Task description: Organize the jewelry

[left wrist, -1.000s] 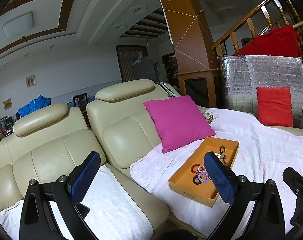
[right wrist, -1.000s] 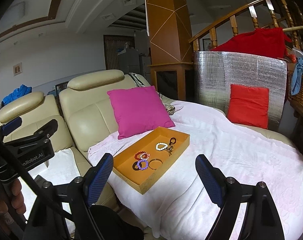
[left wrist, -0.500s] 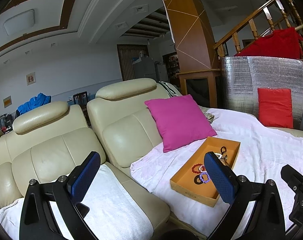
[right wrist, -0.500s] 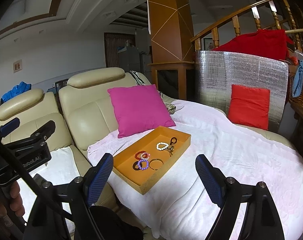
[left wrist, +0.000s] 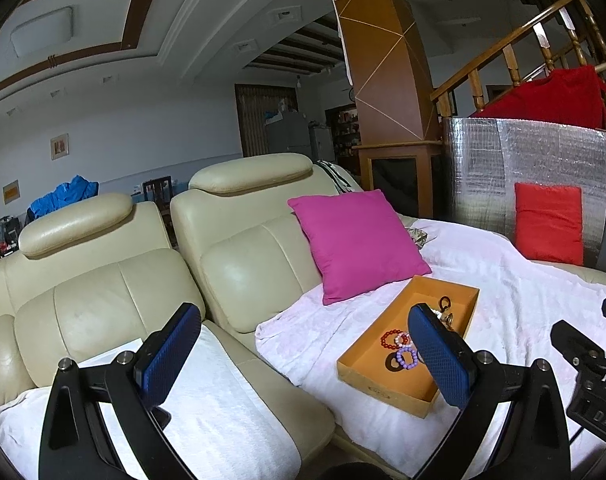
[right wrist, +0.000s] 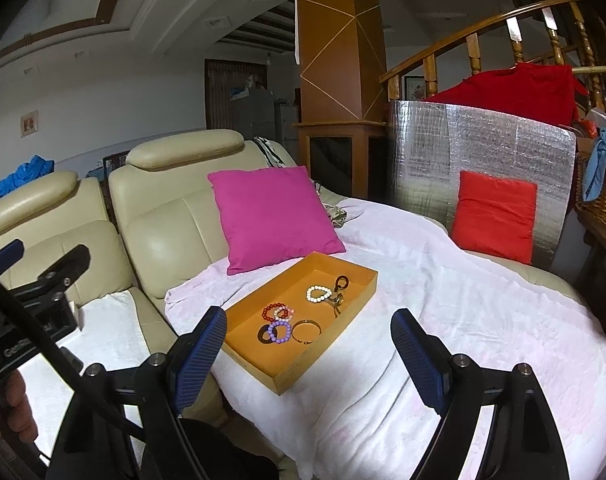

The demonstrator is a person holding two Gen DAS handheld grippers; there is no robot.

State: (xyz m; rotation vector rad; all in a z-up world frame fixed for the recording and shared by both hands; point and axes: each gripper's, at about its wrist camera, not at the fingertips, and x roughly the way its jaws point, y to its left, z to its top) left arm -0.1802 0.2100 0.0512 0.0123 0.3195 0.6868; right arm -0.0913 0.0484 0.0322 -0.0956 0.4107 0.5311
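Observation:
An orange tray [right wrist: 291, 376] lies on the white blanket on the sofa seat, also in the left wrist view [left wrist: 367, 364]. In it lie a red bead bracelet [right wrist: 271, 310], a purple bead bracelet [right wrist: 279, 331], a white bead bracelet [right wrist: 318, 293], a thin bangle [right wrist: 306, 331] and a dark key ring [right wrist: 340, 284]. My right gripper [right wrist: 309, 354] is open and empty, held in front of the tray. My left gripper [left wrist: 303, 354] is open and empty, left of the tray over the sofa seat.
A pink cushion [right wrist: 277, 216] leans on the sofa back just behind the tray. A red cushion [right wrist: 495, 216] rests against a silver foil panel [right wrist: 479, 148] at the right. A wicker basket [right wrist: 601, 196] stands at the far right. A white towel [left wrist: 223, 412] covers the left seat.
Both grippers have drifted slightly nearer the sofa; the view shifts a little. Nothing in the tray has moved.

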